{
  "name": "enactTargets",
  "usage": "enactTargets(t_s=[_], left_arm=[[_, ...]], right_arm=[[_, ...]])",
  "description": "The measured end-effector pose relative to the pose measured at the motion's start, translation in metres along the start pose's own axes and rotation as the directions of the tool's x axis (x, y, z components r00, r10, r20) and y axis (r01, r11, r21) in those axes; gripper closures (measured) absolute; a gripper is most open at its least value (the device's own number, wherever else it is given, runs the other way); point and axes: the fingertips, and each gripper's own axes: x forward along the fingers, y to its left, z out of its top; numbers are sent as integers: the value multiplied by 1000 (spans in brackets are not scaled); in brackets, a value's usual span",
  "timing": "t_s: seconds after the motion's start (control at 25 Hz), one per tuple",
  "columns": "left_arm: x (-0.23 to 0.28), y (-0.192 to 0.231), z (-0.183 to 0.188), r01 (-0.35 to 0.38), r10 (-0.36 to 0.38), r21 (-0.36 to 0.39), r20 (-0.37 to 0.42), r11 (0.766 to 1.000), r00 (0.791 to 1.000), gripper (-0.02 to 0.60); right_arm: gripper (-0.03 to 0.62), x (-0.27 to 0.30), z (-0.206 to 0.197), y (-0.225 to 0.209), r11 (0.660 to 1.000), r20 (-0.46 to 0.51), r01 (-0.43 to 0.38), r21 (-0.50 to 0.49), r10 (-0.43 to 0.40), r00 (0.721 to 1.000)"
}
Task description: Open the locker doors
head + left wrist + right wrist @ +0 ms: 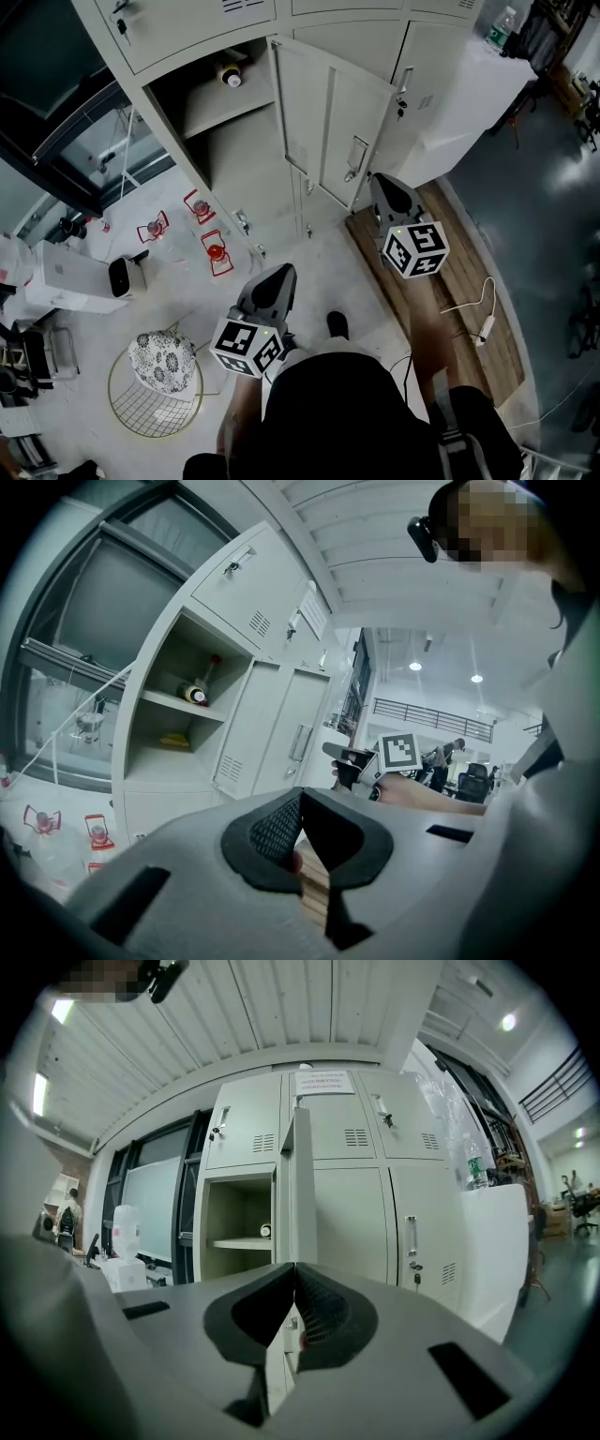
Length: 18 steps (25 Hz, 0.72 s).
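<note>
A bank of grey lockers (pixel 187 28) fills the top of the head view. One lower compartment (pixel 225 117) stands open, with a bottle (pixel 231 75) on its shelf. Its door (pixel 328 122) is swung out, the handle (pixel 356 157) facing me. My right gripper (pixel 380 180) is shut and empty, just right of that handle and apart from it. Its own view sees the door (pixel 300 1194) edge-on, beside a closed door (pixel 352 1218). My left gripper (pixel 284 272) is lower, over the floor, also shut and empty. Its view shows the open compartment (pixel 178 724) and the right gripper (pixel 342 755).
Red wire-framed objects (pixel 202 230) stand on the floor by the locker base. A wire basket with a patterned cushion (pixel 155 375) and a white appliance (pixel 70 277) are at the left. A wooden platform (pixel 455 272) with a cable, and a white counter (pixel 478 94), lie to the right.
</note>
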Motion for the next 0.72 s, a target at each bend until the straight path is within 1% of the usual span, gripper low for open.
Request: enactTargets(t_s=[0.32,0.52,0.72], left_arm=[[-29,13,-5,52,-52,10,-19,999,998,563],[-48,25,-13,64,-63,10,-33,998,997,565],[-60,23,-16,74,-73,17,-34,997,997,565]], right_arm=[[586,-34,4,38,999,1,44,-3,-44,999],[588,-51,6,67,999,13,49,-9,-49,999],[588,-70,6,90,999,13,45,-2,-45,999]])
